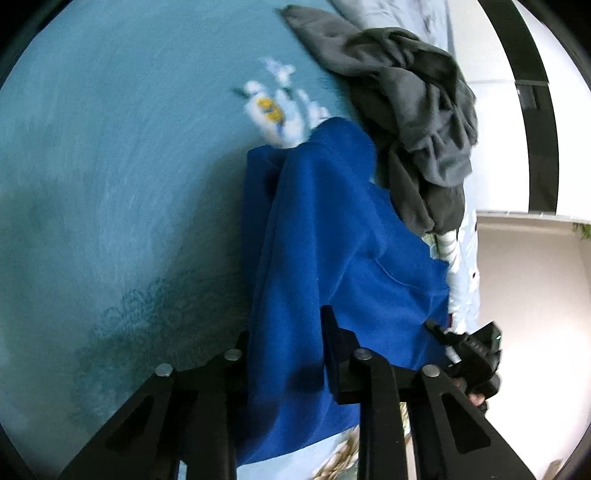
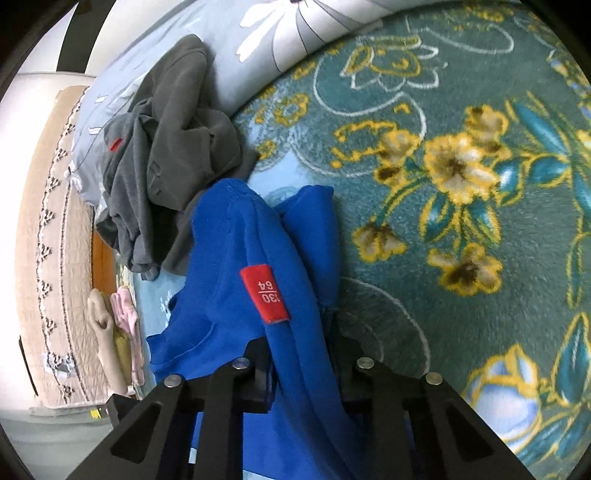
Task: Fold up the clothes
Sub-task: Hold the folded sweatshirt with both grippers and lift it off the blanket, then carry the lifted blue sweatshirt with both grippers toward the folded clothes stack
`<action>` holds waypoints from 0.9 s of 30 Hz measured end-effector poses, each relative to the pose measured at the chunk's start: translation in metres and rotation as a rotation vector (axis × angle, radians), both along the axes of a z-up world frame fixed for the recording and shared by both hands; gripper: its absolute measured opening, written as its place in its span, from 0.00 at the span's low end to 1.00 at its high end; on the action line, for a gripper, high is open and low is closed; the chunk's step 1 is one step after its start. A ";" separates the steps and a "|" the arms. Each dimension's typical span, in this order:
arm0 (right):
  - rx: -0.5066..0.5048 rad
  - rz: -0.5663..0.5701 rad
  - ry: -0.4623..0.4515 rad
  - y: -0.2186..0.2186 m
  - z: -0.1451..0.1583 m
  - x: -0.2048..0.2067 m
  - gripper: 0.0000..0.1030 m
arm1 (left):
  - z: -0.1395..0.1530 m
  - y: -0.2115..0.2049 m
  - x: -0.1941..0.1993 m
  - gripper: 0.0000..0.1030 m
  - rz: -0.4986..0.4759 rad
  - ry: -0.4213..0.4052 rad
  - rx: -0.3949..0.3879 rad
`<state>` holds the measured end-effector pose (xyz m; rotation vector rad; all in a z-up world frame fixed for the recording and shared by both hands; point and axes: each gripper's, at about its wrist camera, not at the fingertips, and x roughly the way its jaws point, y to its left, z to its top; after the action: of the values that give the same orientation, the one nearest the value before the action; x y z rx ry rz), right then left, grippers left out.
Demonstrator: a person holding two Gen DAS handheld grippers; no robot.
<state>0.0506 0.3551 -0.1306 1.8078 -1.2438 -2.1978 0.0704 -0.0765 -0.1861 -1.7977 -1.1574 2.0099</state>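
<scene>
A blue fleece garment [image 1: 332, 240] hangs between both grippers above a teal flowered blanket [image 1: 110, 166]. My left gripper [image 1: 288, 339] is shut on its edge. My right gripper [image 2: 299, 350] is shut on another part of the blue garment [image 2: 229, 258], near its red size label [image 2: 264, 293]. The right gripper also shows in the left wrist view [image 1: 469, 354], at the garment's far side. A crumpled grey garment [image 1: 413, 122] lies behind the blue one; it also shows in the right wrist view [image 2: 166, 155].
The teal blanket [image 2: 443, 166] with yellow flowers covers the bed. A light blue flowered quilt [image 2: 295, 33] lies bunched behind the grey garment. Pink and beige cloths [image 2: 122, 325] lie by the bed's edge. A beige patterned mat [image 2: 48, 240] is on the floor.
</scene>
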 end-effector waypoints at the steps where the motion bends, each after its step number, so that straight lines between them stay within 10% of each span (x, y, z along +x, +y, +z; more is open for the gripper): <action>1: 0.000 0.000 0.010 0.000 0.006 0.001 0.21 | 0.007 0.001 -0.002 0.19 -0.013 0.016 -0.006; 27: -0.138 0.231 0.318 -0.189 0.160 -0.062 0.20 | 0.194 -0.177 0.029 0.18 0.070 0.374 -0.139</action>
<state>-0.0116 0.1659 0.0289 1.4026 -1.0354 -2.1072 0.0990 -0.2536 0.0082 -1.3647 -0.9982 2.3865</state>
